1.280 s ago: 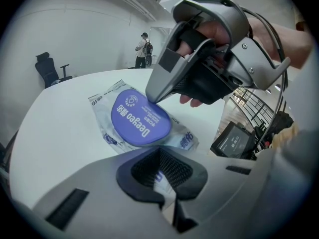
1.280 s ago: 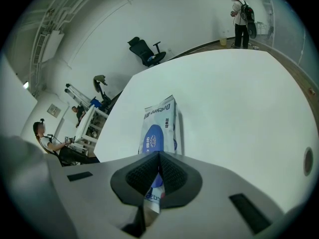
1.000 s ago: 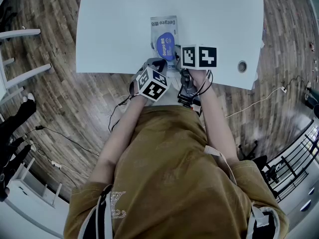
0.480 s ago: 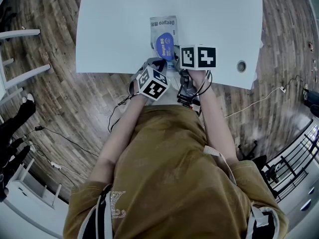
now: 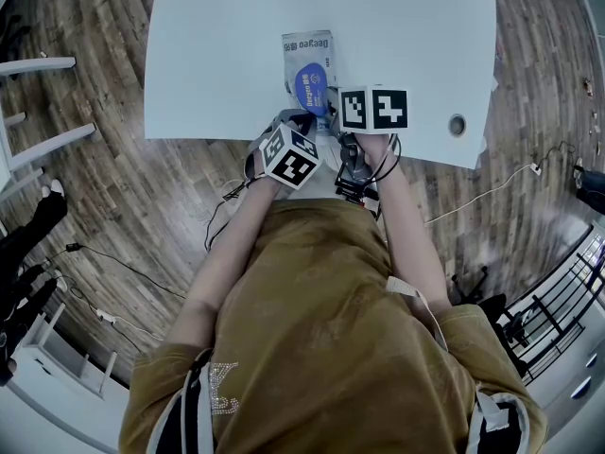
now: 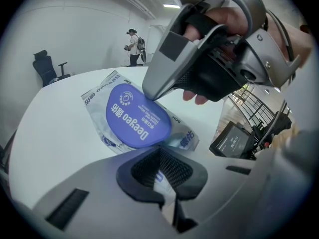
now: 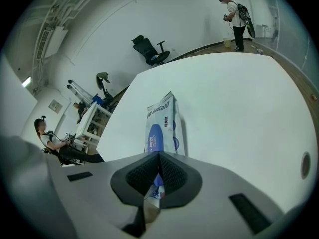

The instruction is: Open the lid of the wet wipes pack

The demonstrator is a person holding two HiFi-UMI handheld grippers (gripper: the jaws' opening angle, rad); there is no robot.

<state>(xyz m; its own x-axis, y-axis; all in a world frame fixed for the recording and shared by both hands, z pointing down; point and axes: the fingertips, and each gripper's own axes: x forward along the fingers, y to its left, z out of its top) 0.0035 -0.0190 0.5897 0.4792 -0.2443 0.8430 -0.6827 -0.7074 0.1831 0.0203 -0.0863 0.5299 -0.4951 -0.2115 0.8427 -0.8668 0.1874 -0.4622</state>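
Frame centre: left gripper (image 6: 160, 172) clamps the near edge of the wet wipes pack (image 5: 308, 45); right gripper (image 7: 158, 176) is closed on the blue lid (image 6: 135, 116) rim. Anchor wrapper, peel upward slowly.

The pack (image 5: 307, 60) is lying flat on the white surface (image 5: 208, 55), close to its near edge, with its long side running away from the person. It is a pale, crinkled film pouch with blue print. The lid (image 5: 310, 85), a blue oval with white lettering, is sitting on its top face towards the near end and is lying down flat, not lifted. The left hand-held gripper (image 6: 160, 176) is pinching the pack's near corner, and the right hand-held gripper (image 7: 155, 180) is clamping the lid's (image 7: 154, 138) near right rim.
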